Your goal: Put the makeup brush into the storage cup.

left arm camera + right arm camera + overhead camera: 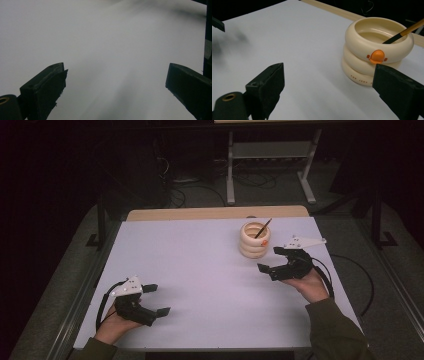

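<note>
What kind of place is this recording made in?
Probably a lab or workshop set up for recording: a white-topped table on grey carpet, cables on the floor, and a metal table frame behind.

The table top (200, 280) was plain pale white, with a light wood strip along its far edge. The ringed pot (372, 50) was cream, marked with a small orange badge and faint dark lettering on its lowest ring. The pencil (404, 32) in it was black with a tan upper part. Both grippers, left (153, 300) and right (271, 259), were black, each topped with a grey plate. The sleeves (335, 330) were olive green.
</note>
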`<act>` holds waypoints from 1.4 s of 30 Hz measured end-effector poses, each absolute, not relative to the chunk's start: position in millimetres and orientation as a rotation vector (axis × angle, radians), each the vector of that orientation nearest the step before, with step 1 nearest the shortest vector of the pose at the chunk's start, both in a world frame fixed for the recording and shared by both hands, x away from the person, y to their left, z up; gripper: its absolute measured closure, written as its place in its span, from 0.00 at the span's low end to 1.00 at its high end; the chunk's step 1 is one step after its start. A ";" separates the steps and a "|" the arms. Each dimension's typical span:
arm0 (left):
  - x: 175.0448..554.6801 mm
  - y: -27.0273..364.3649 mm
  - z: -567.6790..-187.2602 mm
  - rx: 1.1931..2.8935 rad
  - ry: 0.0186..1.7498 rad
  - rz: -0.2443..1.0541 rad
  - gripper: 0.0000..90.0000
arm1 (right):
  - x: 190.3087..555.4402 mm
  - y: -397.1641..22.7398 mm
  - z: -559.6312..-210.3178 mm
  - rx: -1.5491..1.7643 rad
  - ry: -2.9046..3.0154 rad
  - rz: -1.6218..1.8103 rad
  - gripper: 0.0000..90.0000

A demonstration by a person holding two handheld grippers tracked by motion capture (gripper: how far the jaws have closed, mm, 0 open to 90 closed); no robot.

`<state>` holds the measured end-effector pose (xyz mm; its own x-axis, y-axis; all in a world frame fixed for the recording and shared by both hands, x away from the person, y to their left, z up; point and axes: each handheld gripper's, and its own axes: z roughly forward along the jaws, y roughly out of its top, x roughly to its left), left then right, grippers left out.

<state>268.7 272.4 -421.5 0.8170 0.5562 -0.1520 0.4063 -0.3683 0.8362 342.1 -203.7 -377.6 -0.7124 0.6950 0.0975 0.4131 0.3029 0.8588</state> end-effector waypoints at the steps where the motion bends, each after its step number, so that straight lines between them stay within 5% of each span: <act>1: 268.7 272.1 -421.7 2.005 0.713 0.191 0.03 | 340.2 -204.6 -377.8 1.009 2.279 1.381 0.11; 42: 267.5 274.9 -420.3 2.006 0.705 0.200 0.03 | 282.0 -222.1 -416.4 1.015 2.351 1.325 0.09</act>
<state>267.5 274.9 -420.3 0.8191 0.5552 -0.1441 0.3974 -0.3681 0.8406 282.0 -222.1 -416.4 -0.7229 0.6822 0.1095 0.4471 0.3410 0.8270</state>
